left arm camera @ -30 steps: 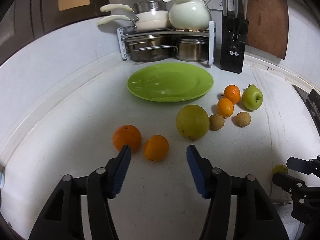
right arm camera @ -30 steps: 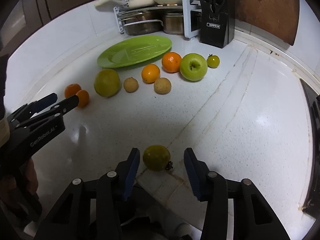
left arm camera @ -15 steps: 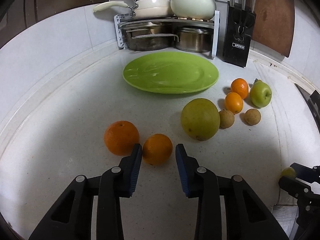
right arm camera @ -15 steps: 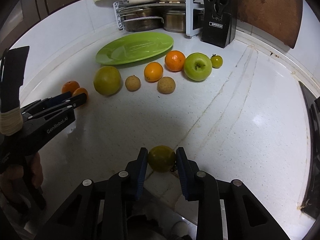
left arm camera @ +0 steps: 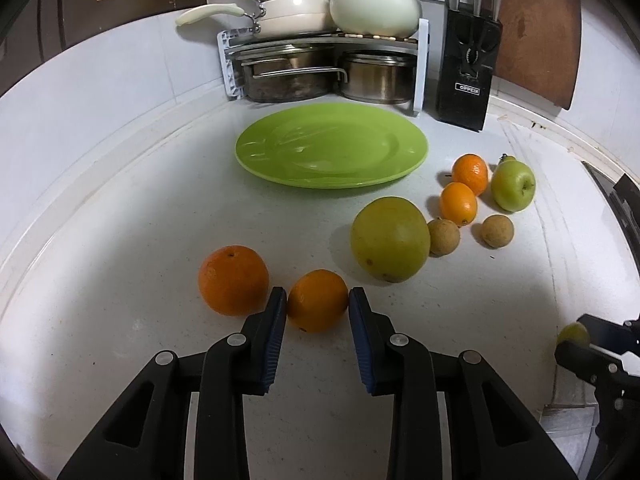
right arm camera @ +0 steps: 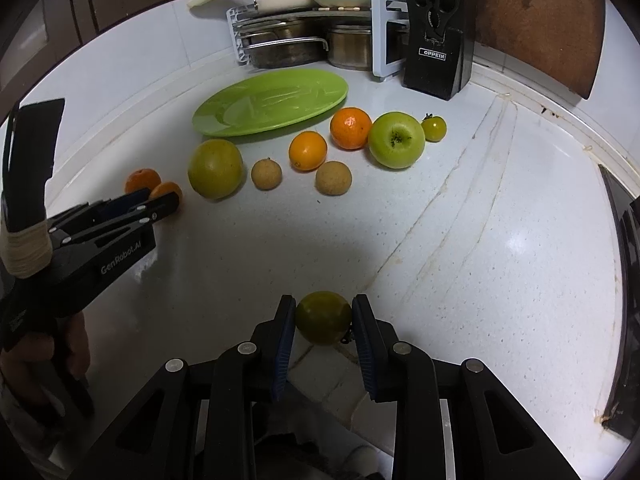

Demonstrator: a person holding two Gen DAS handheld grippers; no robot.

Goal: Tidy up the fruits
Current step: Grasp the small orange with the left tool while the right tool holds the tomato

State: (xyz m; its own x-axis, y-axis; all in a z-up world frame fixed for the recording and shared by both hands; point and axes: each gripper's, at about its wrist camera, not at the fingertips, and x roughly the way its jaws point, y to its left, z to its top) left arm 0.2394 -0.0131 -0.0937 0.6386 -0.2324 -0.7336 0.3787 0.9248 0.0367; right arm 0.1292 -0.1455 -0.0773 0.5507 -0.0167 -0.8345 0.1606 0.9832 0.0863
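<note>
My left gripper [left arm camera: 317,308] has just been closing and now pinches the small orange [left arm camera: 317,300]; a bigger orange [left arm camera: 233,279] sits just outside its left pad. My right gripper [right arm camera: 323,317] pinches a green fruit [right arm camera: 323,317] between its pads. I'd lift both straight up, gently, then carry them ahead to the bare plate [left arm camera: 332,146], clear of the fruits between.

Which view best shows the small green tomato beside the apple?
Right wrist view: the small green tomato sits fully visible right of the green apple. In the left wrist view only its top peeks behind the apple.
</note>
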